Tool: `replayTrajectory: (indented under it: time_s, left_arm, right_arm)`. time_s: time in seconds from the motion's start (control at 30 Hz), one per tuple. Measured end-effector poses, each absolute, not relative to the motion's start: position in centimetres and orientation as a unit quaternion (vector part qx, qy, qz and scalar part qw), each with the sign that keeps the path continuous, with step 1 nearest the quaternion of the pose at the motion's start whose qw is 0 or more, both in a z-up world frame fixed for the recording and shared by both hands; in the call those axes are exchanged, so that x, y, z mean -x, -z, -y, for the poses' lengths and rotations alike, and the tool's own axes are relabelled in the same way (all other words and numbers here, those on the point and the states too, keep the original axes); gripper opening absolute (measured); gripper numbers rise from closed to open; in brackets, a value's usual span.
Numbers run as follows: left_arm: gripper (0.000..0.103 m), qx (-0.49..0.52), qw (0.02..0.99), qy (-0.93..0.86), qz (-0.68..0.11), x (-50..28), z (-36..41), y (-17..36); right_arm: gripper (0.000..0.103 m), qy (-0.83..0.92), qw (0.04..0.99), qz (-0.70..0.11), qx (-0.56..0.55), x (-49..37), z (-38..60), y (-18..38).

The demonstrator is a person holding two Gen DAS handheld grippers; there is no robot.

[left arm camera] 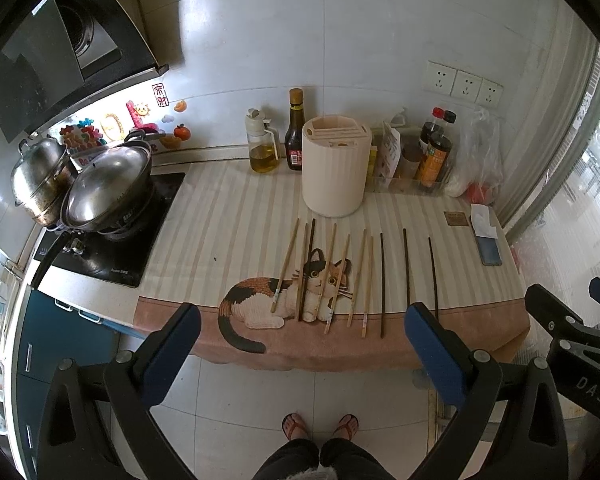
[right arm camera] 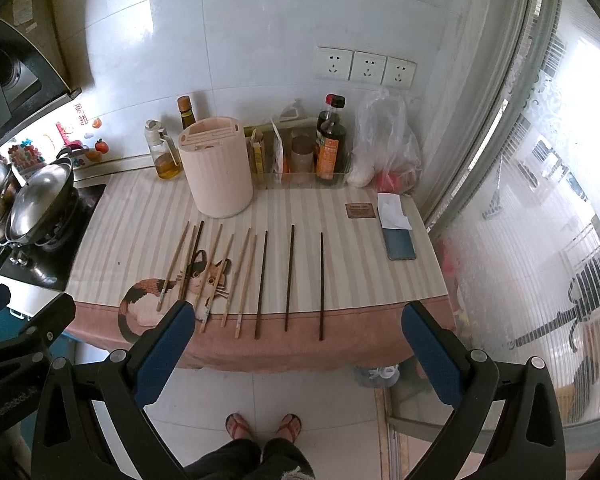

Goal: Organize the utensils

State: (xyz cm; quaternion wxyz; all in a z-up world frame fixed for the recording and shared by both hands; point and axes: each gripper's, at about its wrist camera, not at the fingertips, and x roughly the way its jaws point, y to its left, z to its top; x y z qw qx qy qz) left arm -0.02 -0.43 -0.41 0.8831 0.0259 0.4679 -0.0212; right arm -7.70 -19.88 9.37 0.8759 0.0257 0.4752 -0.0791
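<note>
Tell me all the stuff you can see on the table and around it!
Light wooden chopsticks: six, tan, lying on the cat-picture mat.
Dark wooden chopsticks: four, dark brown, three to the right, one among the tan ones.
Round cream utensil holder: one, cream, behind the chopsticks.
Striped cat-picture cloth mat: one, beige and pink, covering the counter.
Clear oil bottle: one, yellow oil, left of the holder.
Dark sauce bottles: several, by the wall.
Steel lidded pots: two, silver, on the stove.
Blue phone: one, right edge.
Left hand-held gripper: open, empty.
Right hand-held gripper: open, empty.
</note>
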Motion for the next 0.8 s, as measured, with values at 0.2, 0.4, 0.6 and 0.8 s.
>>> replayTrajectory:
  time_s: [0.2,0.4,0.6,0.8]
  left_arm:
    - [0.103,-0.024,0.883,0.021,-0.469,-0.1,0.2,0.2]
    - [0.103,-0.023,0.883,0.020,-0.469,-0.6,0.4,0.1]
    - [0.103,-0.023,0.882,0.021,-0.470,-0.9,0.4,0.1]
    - [0.103,-0.022,0.883,0.021,-0.468,-1.0,0.5,0.2]
  right_arm:
    - [0.103,0.080,0.876,-0.474,-0.027,7.3,19.8,-9.4]
    - [0.103,0.080,0.876,-0.475,-0.027,6.1,20.2,-9.8]
    - [0.103,0.080,0.876,-0.475,-0.027,6.0,20.2,-9.9]
    - [0.103,0.081,0.876,-0.474,-0.027,5.9,20.2,-10.0]
